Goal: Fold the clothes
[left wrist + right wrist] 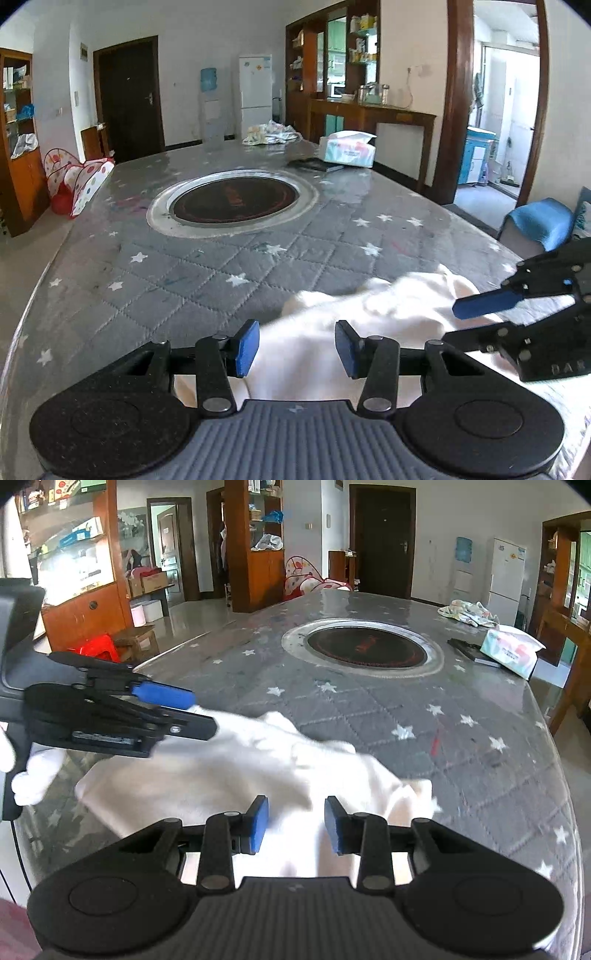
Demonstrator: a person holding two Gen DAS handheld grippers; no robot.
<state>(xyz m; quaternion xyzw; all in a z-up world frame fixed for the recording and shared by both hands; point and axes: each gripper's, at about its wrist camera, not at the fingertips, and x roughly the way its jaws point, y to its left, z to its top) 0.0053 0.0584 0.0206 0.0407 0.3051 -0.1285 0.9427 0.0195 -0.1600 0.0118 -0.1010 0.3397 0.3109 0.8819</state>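
Counter (184, 266): lying grey and quilted across mid-frame.
Cloth (332, 332): sitting rumpled, lower centre; looking soft, light; grip an edge.
Left gripper (297, 349): fingers gaping, holding nothing.
Right gripper (295, 825): fingers gaping, holding nothing.

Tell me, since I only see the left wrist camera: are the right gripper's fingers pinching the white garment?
Observer: No. In the right wrist view, the fingers of the right gripper stand apart above the white garment, with no cloth pinched.
Operator: What is holding the left gripper?
Observer: A white-gloved hand shows below the left gripper, at the picture's left edge.
Operator: Anything on the floor on that side?
Observer: A red stool stands beside the table.
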